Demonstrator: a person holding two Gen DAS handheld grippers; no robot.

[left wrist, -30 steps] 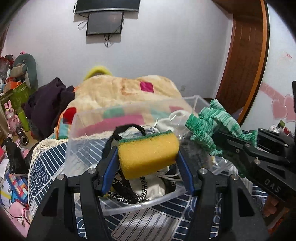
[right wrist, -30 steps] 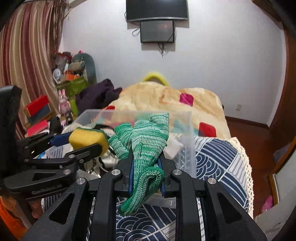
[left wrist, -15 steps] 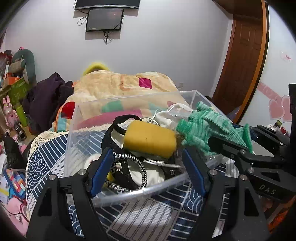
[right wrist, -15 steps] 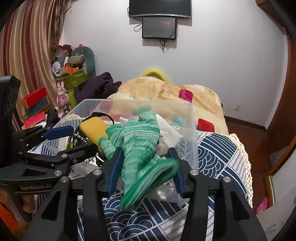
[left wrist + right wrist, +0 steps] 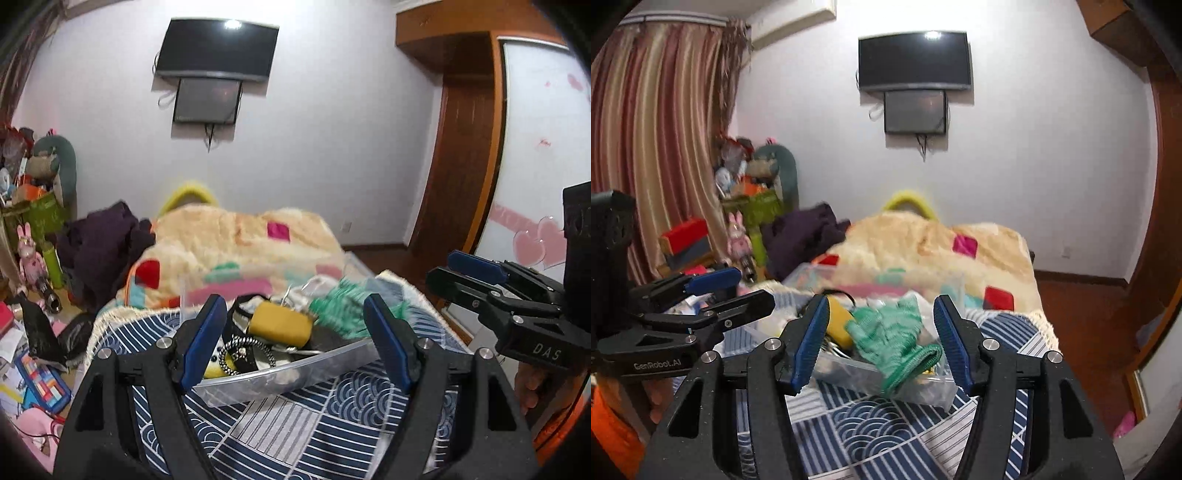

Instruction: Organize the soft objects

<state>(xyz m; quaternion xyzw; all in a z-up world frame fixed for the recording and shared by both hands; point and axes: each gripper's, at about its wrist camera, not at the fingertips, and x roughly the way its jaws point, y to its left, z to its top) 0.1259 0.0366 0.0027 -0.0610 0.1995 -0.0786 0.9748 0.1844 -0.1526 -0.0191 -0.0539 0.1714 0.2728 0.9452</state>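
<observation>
Yellow sponge (image 5: 280, 324) and green knit glove (image 5: 892, 334) lie in the clear plastic bin (image 5: 280, 373) on the patterned bedspread (image 5: 295, 424).
Left gripper (image 5: 295, 339) and right gripper (image 5: 881, 341) hang above the bin, fingers spread wide, gripping nothing; the glove's cuff drapes over the bin's rim.

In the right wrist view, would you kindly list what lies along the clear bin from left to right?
left gripper → yellow sponge → green knit glove → clear bin's right wall.
</observation>
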